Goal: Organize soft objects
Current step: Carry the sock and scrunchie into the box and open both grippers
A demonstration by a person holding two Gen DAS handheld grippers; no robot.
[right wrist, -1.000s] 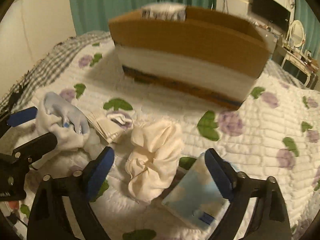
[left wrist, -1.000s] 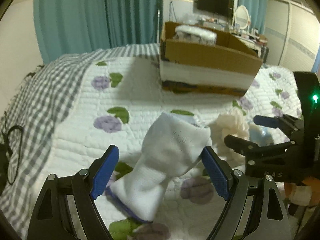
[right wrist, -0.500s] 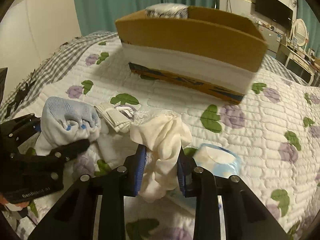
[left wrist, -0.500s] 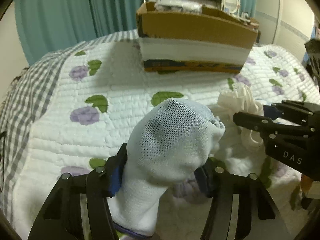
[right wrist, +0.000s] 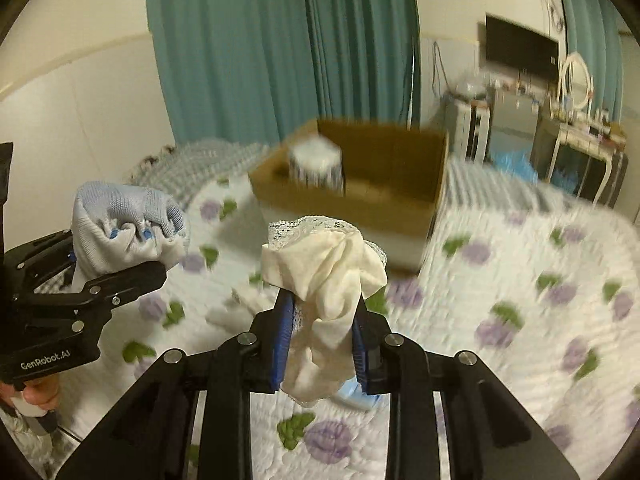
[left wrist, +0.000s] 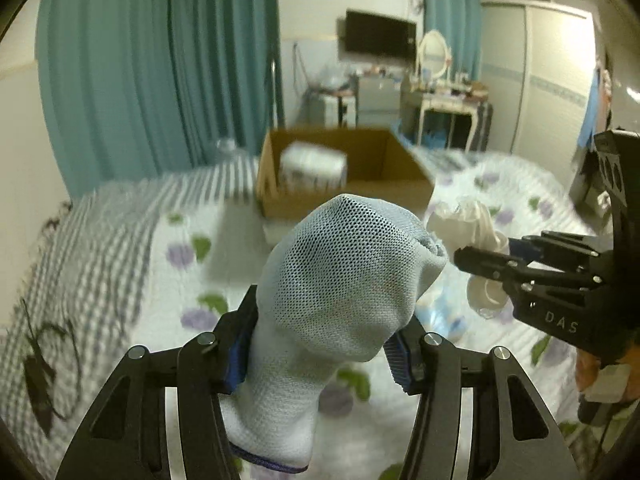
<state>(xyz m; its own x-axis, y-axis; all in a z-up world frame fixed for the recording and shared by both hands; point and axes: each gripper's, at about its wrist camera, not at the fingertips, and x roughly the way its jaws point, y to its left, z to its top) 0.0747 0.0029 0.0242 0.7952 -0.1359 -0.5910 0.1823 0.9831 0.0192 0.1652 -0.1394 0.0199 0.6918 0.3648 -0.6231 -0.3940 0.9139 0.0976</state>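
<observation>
Closest to view, the left gripper [left wrist: 320, 344] is clamped on a pale blue mesh knit sock [left wrist: 336, 284], its jaws having just drawn in around it. Beside it, the right gripper [right wrist: 322, 336] is pinched tight on a cream lace-trimmed cloth [right wrist: 328, 280]. Both hang clear of the white floral quilt [right wrist: 520, 280]. Beyond sits the open brown cardboard box [right wrist: 384, 176]; carry each bundle above its rim before letting go, keeping the grips firm.

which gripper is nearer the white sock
Left. The left gripper is shut on the white sock, holding it up off the bed. The right gripper is off beside it, shut on a cream lace cloth.
</observation>
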